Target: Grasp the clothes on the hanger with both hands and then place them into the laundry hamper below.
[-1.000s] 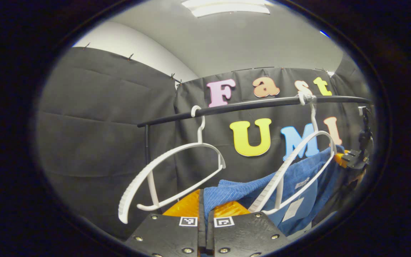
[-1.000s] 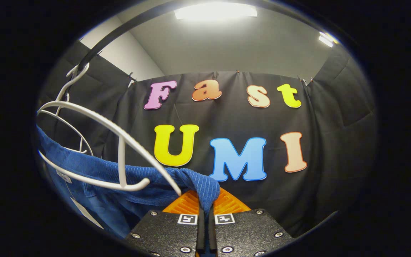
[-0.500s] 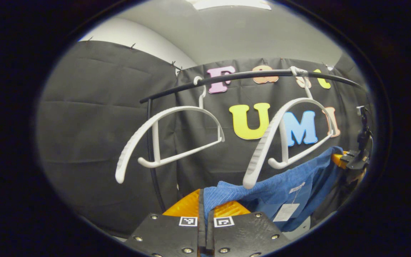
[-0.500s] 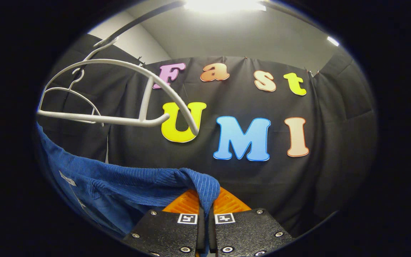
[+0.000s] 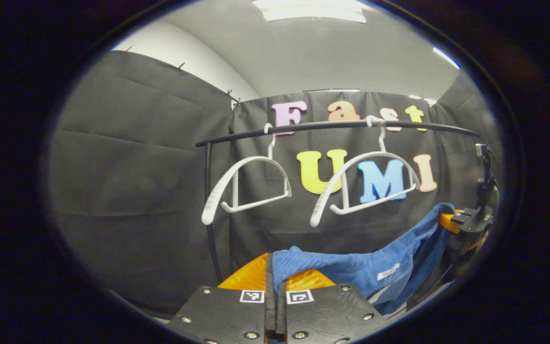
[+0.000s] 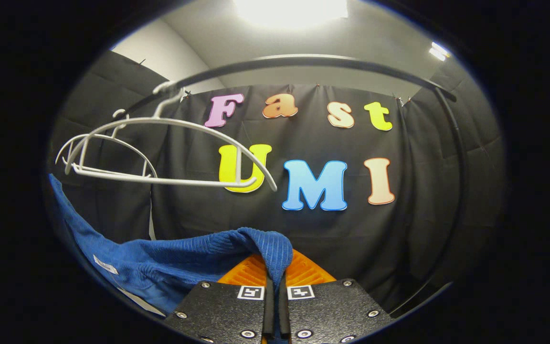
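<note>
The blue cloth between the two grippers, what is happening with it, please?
A person holds a gripper in each hand, and both are shut on the blue garment. The left gripper pinches one end and the right gripper the other, so it hangs slack between them. It is off the white hangers, which hang bare on the black rail above.

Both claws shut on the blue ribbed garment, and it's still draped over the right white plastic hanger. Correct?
Not quite. The blue ribbed garment hangs free below the right white plastic hanger, which is bare in the left gripper view. Left claw and right claw are both shut on it.
</note>
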